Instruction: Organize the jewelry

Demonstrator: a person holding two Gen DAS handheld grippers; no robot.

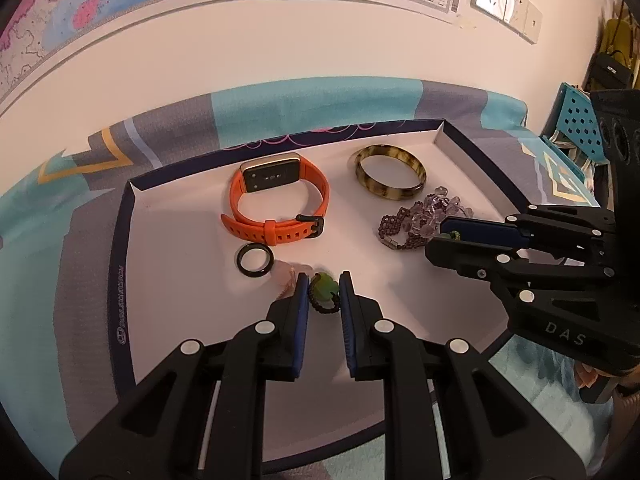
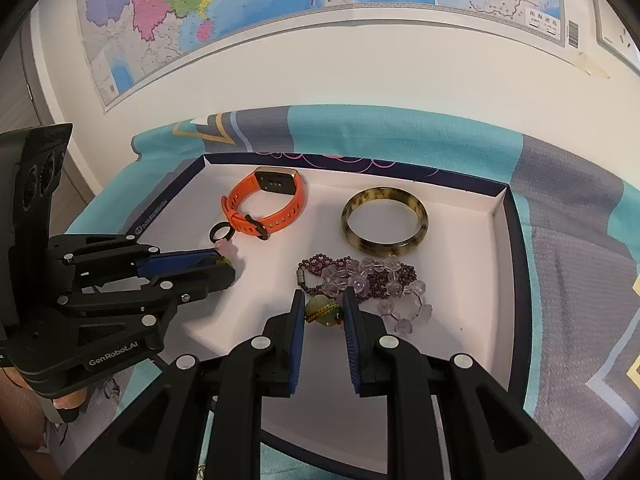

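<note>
Only the right wrist view shows a small metal ring on the patterned cloth at lower left, outside the tray; only the left wrist view shows wall sockets at upper right. The left gripper, jaws narrowly apart, clamps a green stone on a dark beaded cord, low at centre, beside a black ring. The right gripper, equally narrow, grips a greenish-amber pendant just below the purple bead strands.
</note>
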